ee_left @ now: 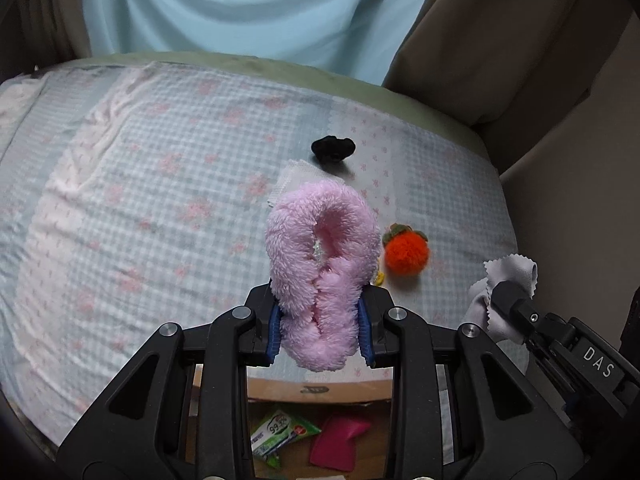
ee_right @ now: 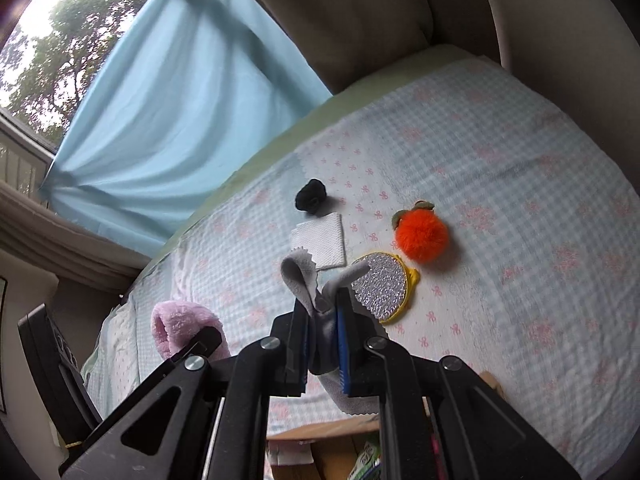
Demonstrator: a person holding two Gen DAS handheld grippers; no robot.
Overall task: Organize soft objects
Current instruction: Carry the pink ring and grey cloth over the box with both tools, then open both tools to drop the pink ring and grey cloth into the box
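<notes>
Two soft items are in hand above a bed covered in pale blue gingham fabric with pink bows (ee_left: 160, 184). The left hand-held gripper (ee_left: 320, 320) is closed firmly on a fluffy pink looped plush band (ee_left: 320, 256), whose long axis runs forward along the fingers, away from the camera. The right hand-held gripper (ee_right: 322, 332) is pinched nearly shut on a thin grey cloth with zigzag edges (ee_right: 300, 276), which flops over above the fingertips. Lying on the bed: a fuzzy orange pom-pom fruit with green leaves (ee_right: 420, 236), a small black scrunchie-like bundle (ee_right: 312, 196), a folded white textured napkin (ee_right: 320, 240), and a round glittery silver disc with yellow rim (ee_right: 382, 292). An open cardboard box (ee_left: 320, 396) holding packets sits below and behind both grippers, at the bed's near edge. The likely next move is to bring the held items back and down over it. Of the loose items, the pom-pom lies ahead and right, nearer the right gripper.
</notes>
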